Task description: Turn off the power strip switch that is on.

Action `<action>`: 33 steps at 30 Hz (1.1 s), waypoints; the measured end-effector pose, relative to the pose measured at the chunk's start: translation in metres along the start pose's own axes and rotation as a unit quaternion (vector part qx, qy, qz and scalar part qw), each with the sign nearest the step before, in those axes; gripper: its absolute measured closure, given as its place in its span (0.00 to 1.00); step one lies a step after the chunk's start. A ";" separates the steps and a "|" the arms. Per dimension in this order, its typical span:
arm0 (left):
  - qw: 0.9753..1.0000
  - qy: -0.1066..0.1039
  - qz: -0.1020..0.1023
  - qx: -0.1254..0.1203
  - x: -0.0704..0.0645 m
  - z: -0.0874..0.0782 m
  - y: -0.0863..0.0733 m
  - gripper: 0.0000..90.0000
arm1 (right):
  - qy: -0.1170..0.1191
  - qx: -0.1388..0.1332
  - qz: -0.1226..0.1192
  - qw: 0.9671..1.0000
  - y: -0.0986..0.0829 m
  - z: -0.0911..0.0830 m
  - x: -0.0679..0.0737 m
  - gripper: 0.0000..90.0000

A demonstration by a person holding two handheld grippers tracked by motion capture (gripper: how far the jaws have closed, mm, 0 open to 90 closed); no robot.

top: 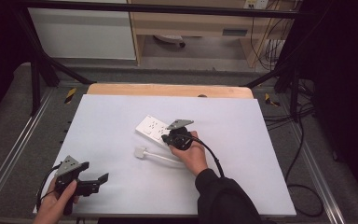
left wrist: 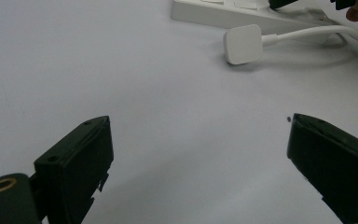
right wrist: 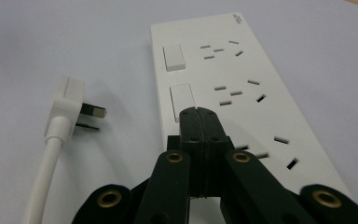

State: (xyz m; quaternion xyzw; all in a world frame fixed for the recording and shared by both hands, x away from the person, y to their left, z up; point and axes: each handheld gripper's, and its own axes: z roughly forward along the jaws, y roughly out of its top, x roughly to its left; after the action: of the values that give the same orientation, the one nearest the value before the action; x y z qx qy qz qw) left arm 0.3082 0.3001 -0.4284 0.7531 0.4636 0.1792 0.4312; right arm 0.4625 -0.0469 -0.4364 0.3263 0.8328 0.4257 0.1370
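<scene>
High view: the right tongs (top: 168, 138), clenched with nothing between the jaws, press down on the white power strip (top: 153, 128) near the middle of the counter (top: 242, 154). A white plug (top: 141, 152) lies just beside the strip. The left tongs (top: 98, 183) hover released near the counter's front-left corner.

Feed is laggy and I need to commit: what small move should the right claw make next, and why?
Probably press down a little. The right claw is shut with nothing between its jaws, its tip over a switch on the power strip; contact isn't clear. The plug lies loose beside the strip, and the left claw is open, well away.
</scene>
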 end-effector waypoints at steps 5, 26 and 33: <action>1.000 0.000 0.000 0.001 0.000 0.000 0.000 0.08 | -0.003 -0.001 -0.002 1.000 0.000 0.000 0.001 1.00; 1.000 -0.001 0.004 0.001 0.000 0.000 0.000 0.08 | 0.001 0.000 -0.007 1.000 0.000 0.005 0.005 1.00; 1.000 0.000 0.004 0.002 0.000 0.000 0.000 0.08 | 0.001 -0.004 -0.009 1.000 0.001 0.003 0.006 1.00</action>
State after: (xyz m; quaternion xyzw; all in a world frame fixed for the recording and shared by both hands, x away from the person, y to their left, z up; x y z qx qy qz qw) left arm 0.3081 0.3001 -0.4286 0.7560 0.4604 0.1798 0.4291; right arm 0.4602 -0.0405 -0.4369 0.3180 0.8339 0.4284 0.1414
